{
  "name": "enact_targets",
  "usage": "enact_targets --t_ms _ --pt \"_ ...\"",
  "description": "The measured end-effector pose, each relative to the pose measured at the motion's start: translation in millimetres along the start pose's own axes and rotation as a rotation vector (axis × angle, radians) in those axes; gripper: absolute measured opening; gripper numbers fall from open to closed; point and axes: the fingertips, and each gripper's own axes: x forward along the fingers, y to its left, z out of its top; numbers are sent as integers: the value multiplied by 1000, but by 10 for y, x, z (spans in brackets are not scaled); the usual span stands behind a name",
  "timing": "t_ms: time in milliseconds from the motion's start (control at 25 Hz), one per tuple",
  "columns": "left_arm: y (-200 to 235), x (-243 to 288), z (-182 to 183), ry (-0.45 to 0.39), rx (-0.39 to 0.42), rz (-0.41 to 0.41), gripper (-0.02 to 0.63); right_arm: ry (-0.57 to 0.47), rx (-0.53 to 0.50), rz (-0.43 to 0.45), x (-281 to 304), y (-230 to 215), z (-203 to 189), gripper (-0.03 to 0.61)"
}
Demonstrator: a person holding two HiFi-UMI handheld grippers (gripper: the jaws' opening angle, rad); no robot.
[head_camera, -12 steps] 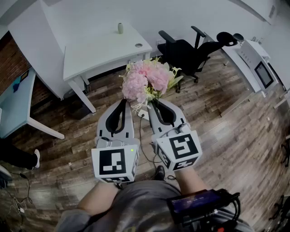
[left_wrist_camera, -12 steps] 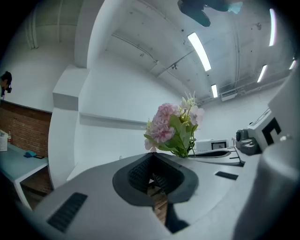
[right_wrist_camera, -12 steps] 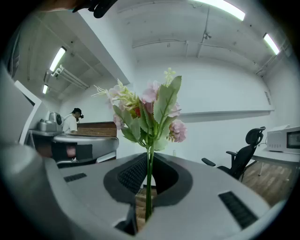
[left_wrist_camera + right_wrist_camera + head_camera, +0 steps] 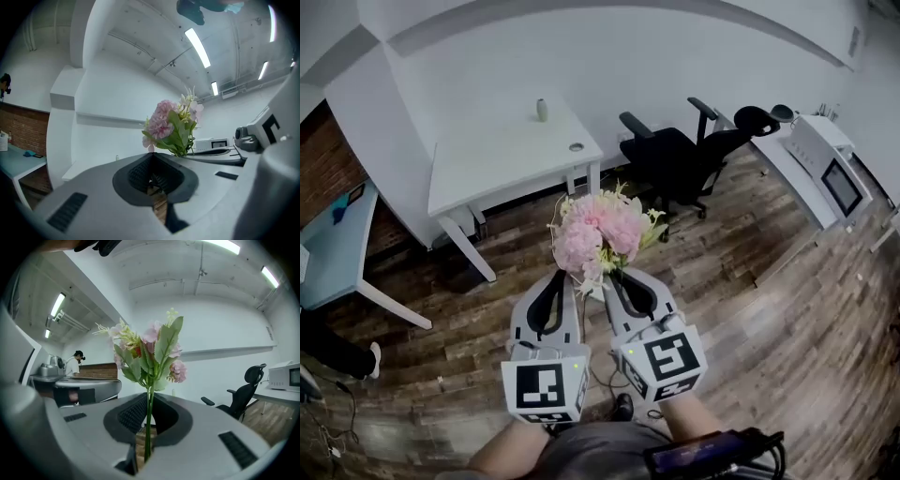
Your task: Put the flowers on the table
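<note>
A bunch of pink flowers [image 4: 600,234] with green leaves stands upright over the wood floor. My right gripper [image 4: 614,273] is shut on its thin green stem [image 4: 148,427], and the blooms [image 4: 146,350] rise just above the jaws. Close on its left, my left gripper [image 4: 567,274] is shut with nothing between its tips [image 4: 152,157]. From there the flowers [image 4: 171,127] show to the right. The white table [image 4: 502,159] stands ahead against the wall, beyond the bunch.
A small pale cup [image 4: 542,110] and a round disc [image 4: 576,147] sit on the white table. Two black office chairs [image 4: 675,159] stand to its right. A white desk with a machine [image 4: 830,164] is at far right, and a light blue desk [image 4: 333,248] at left. A person [image 4: 74,364] stands far off.
The flowers and both grippers now sit lower in the head view, and more of the wall shows. The right gripper's hold on the stem looks the same.
</note>
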Motion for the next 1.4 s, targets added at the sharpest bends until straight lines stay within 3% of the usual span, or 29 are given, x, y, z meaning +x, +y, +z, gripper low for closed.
enact_targets --t_ms 400,640,1080,1400 --pt "-390 251 -153 45 -3 60 8 35 28 71 -54 -461 -156 29" --pt "-288 491 -129 31 2 90 8 6 40 30 100 -848 -94 29" --pt "462 1390 -366 68 -51 74 8 61 60 20 1194 -1038 -274 29" --pt "1305 2157 -270 62 -55 43 8 63 70 23 2354 -1008 -83 29"
